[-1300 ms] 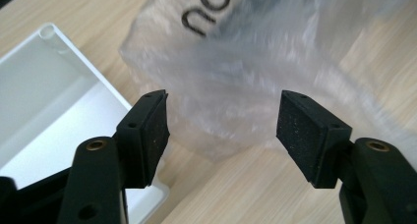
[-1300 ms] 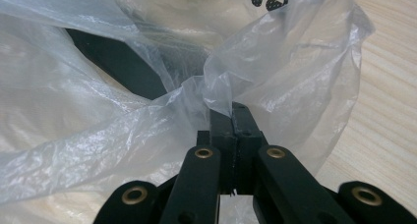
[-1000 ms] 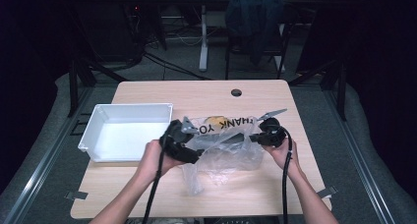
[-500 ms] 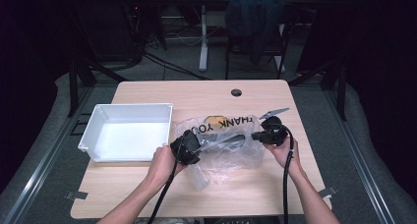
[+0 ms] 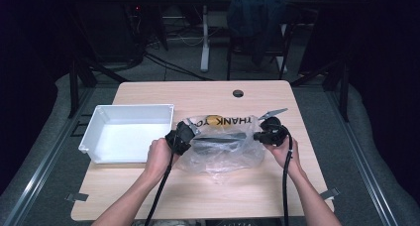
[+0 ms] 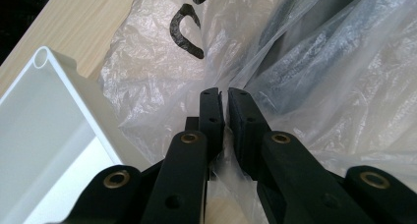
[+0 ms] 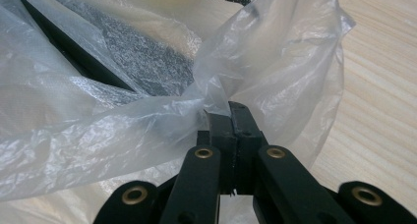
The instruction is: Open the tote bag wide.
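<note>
Closed the left gripper just now onto the left edge of the plastic bag, film pinched between nearly shut jaws. Kept the right gripper clamped on the bunched right edge. Lay mid-table beside the white bin, held both sides, probably ready for spreading or lifting.

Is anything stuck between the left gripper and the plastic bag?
No. The left gripper has just been closing its jaws, and the plastic bag film sits right between them. The white bin lies beside them, not in the way.

One camera overlooks the table; two ride close, sharing the bag.
</note>
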A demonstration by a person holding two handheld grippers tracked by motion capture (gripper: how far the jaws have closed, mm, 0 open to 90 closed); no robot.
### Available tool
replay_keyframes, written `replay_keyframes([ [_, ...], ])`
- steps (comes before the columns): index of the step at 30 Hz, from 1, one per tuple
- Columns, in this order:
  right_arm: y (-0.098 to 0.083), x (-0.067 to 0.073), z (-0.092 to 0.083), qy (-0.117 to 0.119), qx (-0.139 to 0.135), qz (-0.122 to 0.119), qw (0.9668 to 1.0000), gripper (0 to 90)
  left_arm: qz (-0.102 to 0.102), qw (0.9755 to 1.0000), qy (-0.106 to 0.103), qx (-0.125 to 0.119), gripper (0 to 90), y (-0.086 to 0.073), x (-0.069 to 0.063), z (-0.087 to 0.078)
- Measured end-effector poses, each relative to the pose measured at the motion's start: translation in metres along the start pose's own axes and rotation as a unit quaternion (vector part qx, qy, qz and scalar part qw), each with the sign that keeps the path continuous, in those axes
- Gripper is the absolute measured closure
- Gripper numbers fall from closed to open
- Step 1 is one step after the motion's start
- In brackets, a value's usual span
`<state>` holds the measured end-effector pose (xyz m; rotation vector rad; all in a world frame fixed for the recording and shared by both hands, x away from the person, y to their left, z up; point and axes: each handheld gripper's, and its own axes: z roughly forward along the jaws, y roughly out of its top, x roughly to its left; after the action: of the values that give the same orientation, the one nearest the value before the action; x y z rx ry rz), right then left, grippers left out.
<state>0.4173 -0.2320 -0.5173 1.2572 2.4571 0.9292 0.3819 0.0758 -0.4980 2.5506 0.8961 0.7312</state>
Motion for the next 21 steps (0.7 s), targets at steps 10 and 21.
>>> replay_keyframes([
  [10,-0.001,-0.004,0.012,-0.023,0.016,-0.003,0.9996,90.0,-0.002,0.9999,0.013,0.006,87.7,0.002,0.001,0.014],
  [21,-0.003,-0.005,0.012,-0.04,0.025,-0.013,0.9988,90.0,-0.008,0.9996,0.029,0.001,88.3,0.001,0.003,0.028],
])
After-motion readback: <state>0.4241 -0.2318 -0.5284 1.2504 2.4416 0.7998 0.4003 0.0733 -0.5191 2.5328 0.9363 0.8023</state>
